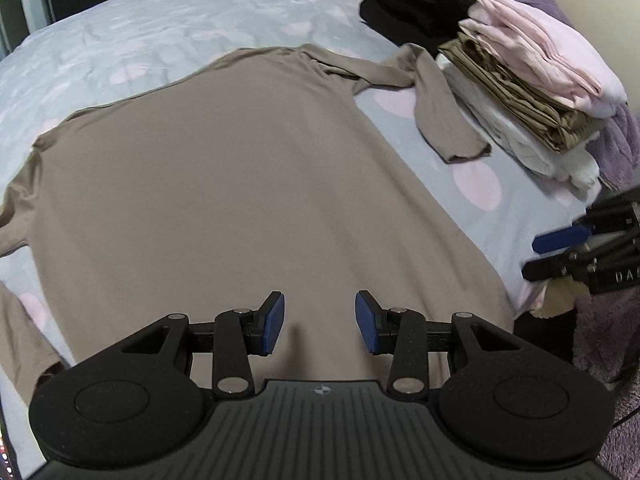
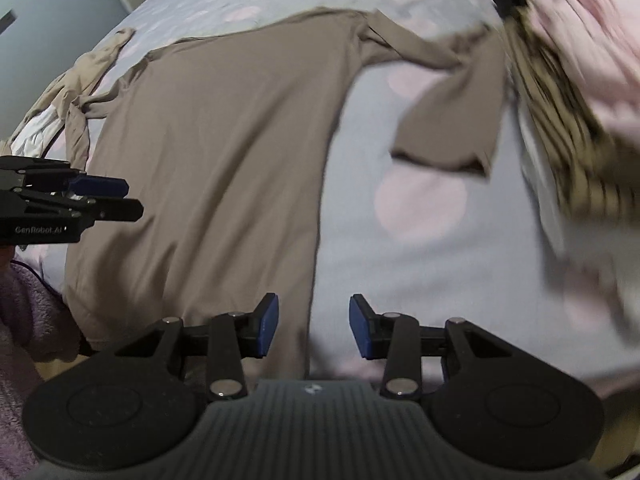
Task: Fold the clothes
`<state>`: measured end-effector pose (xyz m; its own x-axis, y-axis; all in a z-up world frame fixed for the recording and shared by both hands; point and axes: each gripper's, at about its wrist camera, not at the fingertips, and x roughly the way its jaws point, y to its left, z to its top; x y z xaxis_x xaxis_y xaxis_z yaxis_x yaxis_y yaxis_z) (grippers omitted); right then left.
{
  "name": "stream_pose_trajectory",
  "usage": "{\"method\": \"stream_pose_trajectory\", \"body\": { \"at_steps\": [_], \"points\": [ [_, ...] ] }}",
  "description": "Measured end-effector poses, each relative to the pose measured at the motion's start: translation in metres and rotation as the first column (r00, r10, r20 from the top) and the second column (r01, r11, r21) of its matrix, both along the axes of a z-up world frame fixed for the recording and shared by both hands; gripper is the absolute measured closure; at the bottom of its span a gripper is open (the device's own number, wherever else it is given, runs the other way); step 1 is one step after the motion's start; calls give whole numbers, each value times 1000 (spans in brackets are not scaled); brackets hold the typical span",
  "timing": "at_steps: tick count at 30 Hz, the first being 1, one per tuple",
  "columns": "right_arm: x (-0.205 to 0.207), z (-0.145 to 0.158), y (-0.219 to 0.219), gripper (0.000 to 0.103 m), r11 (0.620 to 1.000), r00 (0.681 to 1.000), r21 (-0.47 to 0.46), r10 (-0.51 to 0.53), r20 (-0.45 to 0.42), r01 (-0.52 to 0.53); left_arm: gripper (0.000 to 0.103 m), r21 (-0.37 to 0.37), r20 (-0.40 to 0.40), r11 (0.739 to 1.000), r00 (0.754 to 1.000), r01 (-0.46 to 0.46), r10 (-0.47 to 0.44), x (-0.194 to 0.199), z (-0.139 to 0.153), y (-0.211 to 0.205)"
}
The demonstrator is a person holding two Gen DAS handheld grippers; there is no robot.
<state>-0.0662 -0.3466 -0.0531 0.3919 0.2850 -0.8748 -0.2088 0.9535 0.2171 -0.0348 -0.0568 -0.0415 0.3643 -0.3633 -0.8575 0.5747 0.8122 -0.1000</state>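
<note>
We hover both grippers over the near hem of a shirt spread flat on the bed.

The taupe long-sleeved jersey shirt (image 1: 224, 184) lies smoothed across the pale blue bedspread with pink spots (image 1: 132, 28), hem at the bed's near edge, one sleeve (image 1: 440, 108) bent toward the stack of folded clothes (image 1: 532, 92) at the right edge. Our left gripper (image 1: 320, 322) is above the hem, jaws partly apart and holding nothing; our right gripper (image 2: 314, 326) straddles the shirt's right side seam, likewise partly apart and empty. We judge the cloth light, limp and rather slippery, so we would pinch it at the hem corners or the sleeve cuff, taking a full fold of fabric.
</note>
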Motion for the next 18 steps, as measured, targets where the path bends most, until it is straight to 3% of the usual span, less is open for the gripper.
{"method": "stream_pose_trajectory", "body": {
  "at_steps": [3, 8, 13, 14, 15, 16, 18],
  "points": [
    [-11, -9, -11, 61, 998, 998, 52, -40, -50, 42, 66, 7, -13, 1000, 1000, 22, -22, -6, -4, -6],
    [-13, -34, -10, 66, 997, 989, 69, -17, -148, 27, 66, 28, -11, 998, 999, 51, -51, -12, -9, -16],
    [-5, -49, 0, 71, 996, 984, 93, 18, -175, -1, 66, -59, -37, 996, 997, 62, -65, -15, -5, -14],
    [-3, -51, 3, 75, 995, 984, 99, 26, -176, -8, 66, -66, -36, 996, 997, 65, -68, -16, -4, -14],
    [-1, -52, 6, 91, 994, 984, 105, 34, -177, -16, 66, -69, -33, 995, 997, 69, -71, -18, -4, -14],
    [-2, -49, 9, 100, 994, 985, 103, 49, -165, -32, 66, -70, -32, 995, 997, 73, -75, -19, -4, -15],
    [-4, -43, 16, 100, 993, 987, 97, 80, -141, -66, 66, -73, -38, 994, 996, 82, -85, -20, -5, -16]
  ]
}}
